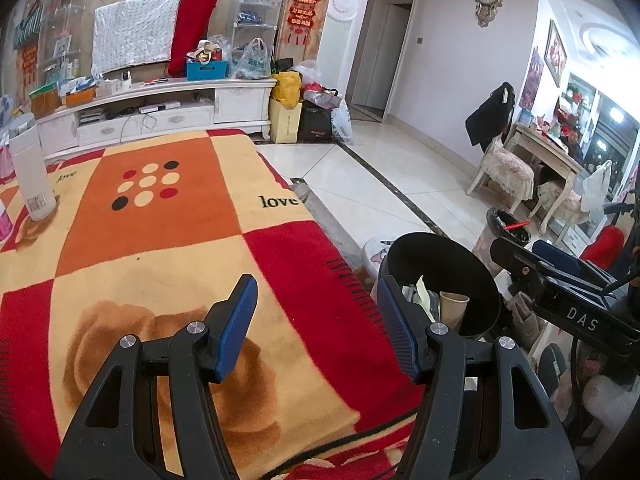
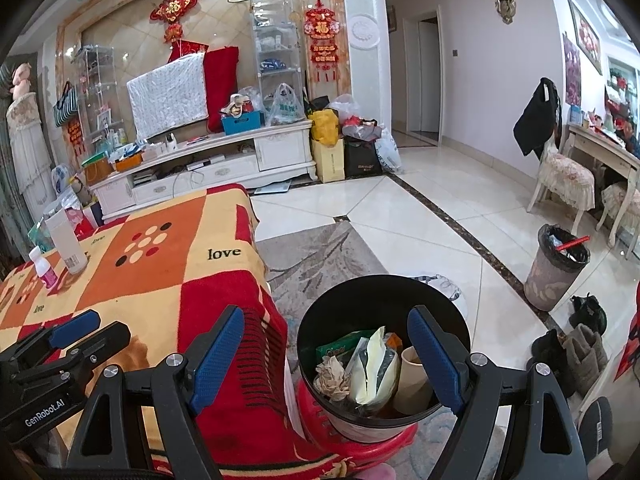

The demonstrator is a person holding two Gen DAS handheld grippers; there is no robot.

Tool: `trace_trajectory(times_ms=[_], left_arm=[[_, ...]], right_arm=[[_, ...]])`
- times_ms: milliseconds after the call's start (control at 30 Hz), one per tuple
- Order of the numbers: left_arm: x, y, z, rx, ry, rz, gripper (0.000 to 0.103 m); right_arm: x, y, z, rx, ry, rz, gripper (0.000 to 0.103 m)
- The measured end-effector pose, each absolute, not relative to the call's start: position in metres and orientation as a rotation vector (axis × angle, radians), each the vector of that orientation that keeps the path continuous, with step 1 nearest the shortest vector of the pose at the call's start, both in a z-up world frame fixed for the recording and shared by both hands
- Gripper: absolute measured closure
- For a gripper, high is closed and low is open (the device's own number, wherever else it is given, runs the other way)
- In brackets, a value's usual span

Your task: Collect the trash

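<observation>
A black trash bin (image 2: 384, 300) stands on a red stool beside the blanket-covered table (image 2: 160, 264). It holds a crumpled paper ball (image 2: 332, 376), a yellow-white wrapper (image 2: 372, 372), a green packet (image 2: 340, 346) and a paper cup (image 2: 414, 380). My right gripper (image 2: 326, 356) is open and empty, hovering above the bin. My left gripper (image 1: 316, 320) is open and empty above the table's right edge; the bin (image 1: 440, 264) with the cup (image 1: 452, 308) lies to its right. The right gripper body (image 1: 568, 292) shows in the left wrist view.
A white tall bottle (image 2: 66, 246) and a small pink-labelled bottle (image 2: 44, 268) stand at the table's far left. A second lined bin (image 2: 556, 268) stands on the tile floor right. Shoes (image 2: 576, 352) lie near it. A TV cabinet (image 2: 208, 168) is behind.
</observation>
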State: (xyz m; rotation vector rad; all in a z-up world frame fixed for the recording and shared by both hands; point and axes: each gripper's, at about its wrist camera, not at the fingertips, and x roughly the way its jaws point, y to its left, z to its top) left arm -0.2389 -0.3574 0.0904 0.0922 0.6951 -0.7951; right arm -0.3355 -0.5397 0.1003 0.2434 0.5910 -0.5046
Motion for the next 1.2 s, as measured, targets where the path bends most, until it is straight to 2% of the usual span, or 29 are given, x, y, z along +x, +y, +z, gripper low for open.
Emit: trace_trajectory(times_ms=[1200], left_arm=[[-0.2386,-0.3543,0.0812,0.076,0.716,-0.819,0.042]], right_arm=[[-0.3325,-0.5381,0.091,0.243,0.625,-0.51,0.021]])
